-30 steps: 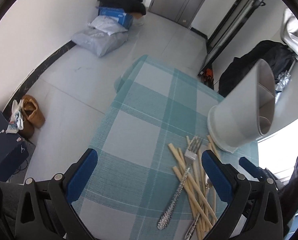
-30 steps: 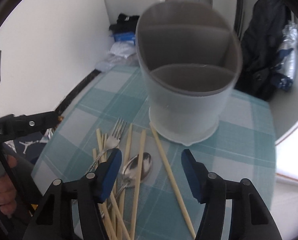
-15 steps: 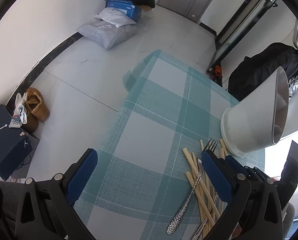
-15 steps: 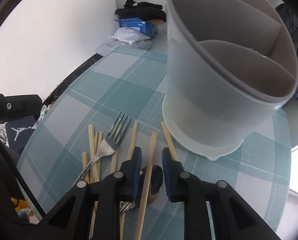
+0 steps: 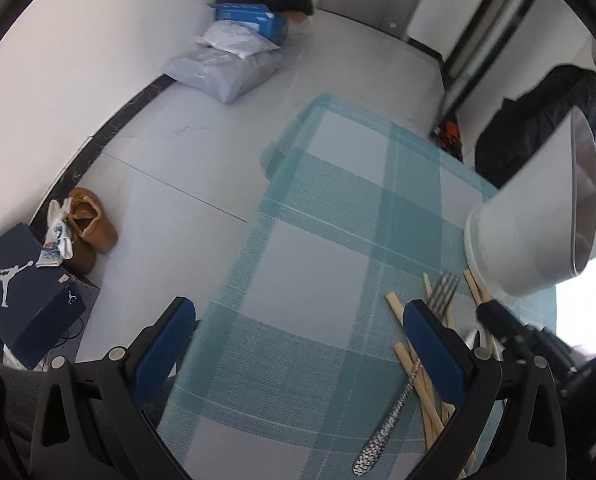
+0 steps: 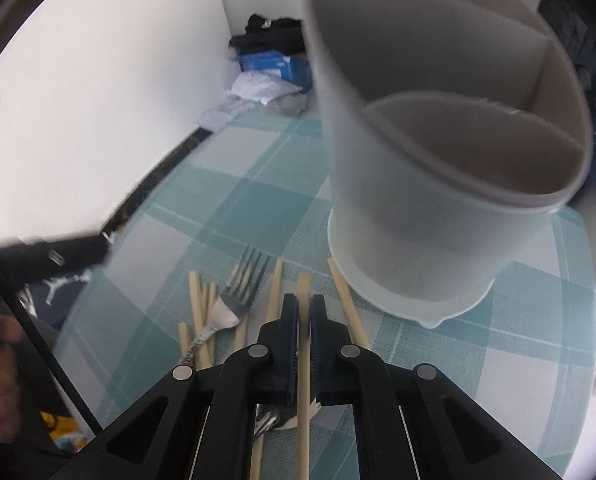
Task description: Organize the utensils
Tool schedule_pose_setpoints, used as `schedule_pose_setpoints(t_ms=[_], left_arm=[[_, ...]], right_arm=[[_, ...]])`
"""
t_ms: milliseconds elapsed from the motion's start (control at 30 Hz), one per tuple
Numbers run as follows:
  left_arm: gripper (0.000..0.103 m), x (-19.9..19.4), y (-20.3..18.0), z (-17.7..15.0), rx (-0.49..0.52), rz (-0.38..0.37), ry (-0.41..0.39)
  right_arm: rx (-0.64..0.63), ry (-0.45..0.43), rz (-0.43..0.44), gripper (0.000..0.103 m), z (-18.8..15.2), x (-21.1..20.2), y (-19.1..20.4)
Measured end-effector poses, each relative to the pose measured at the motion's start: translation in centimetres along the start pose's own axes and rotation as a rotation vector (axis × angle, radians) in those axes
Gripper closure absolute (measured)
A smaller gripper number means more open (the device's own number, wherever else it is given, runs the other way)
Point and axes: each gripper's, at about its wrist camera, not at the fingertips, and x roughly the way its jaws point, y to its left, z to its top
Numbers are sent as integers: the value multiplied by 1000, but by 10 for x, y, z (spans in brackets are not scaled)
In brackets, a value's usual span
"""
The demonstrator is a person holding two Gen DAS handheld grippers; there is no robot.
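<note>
Right gripper (image 6: 303, 312) jaws narrowed since earlier, now clenched on chopstick (image 6: 303, 292), lower centre; left gripper (image 5: 298, 332) spread, empty. Jumpman logo on shoebox (image 5: 26, 284), lower left.

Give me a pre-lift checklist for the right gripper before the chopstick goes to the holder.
1. Right gripper shut on one chopstick: ok.
2. Only one stick between the pads: ok; the neighbouring sticks lie outside the fingers.
3. Grip at mid-length: cannot tell; the stick's near end runs out of view.
4. Holder upright, compartments empty: ok.
5. Fork clear of the held stick: ok; it lies to the left, apart.
6. Left gripper open, holding nothing: ok.
</note>
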Motion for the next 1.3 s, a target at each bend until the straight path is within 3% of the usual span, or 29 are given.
schedule_pose_setpoints(t_ms=[333, 533, 767, 833, 900, 1000, 1133, 1300], left_arm=[[1, 4, -43, -4, 248, -16, 6], [1, 10, -57, -5, 276, -42, 57], [6, 25, -76, 3, 289, -36, 108], [12, 31, -77, 4, 286, -25, 131], [31, 37, -79, 4, 283, -22, 159], [38, 43, -80, 5, 293, -24, 191], [50, 40, -89, 4, 323, -3, 164], [85, 40, -95, 6, 324, -16, 158]], right_arm=[[172, -135, 168, 98, -3, -61, -41], [325, -196, 242, 98, -17, -85, -84], [384, -280, 250, 98, -33, -111, -115], [392, -300, 248, 98, -33, -119, -124], [393, -318, 241, 98, -34, -123, -127], [394, -335, 235, 98, -34, -129, -125], [407, -348, 243, 98, -38, -136, -123], [420, -357, 253, 98, -38, -137, -126]])
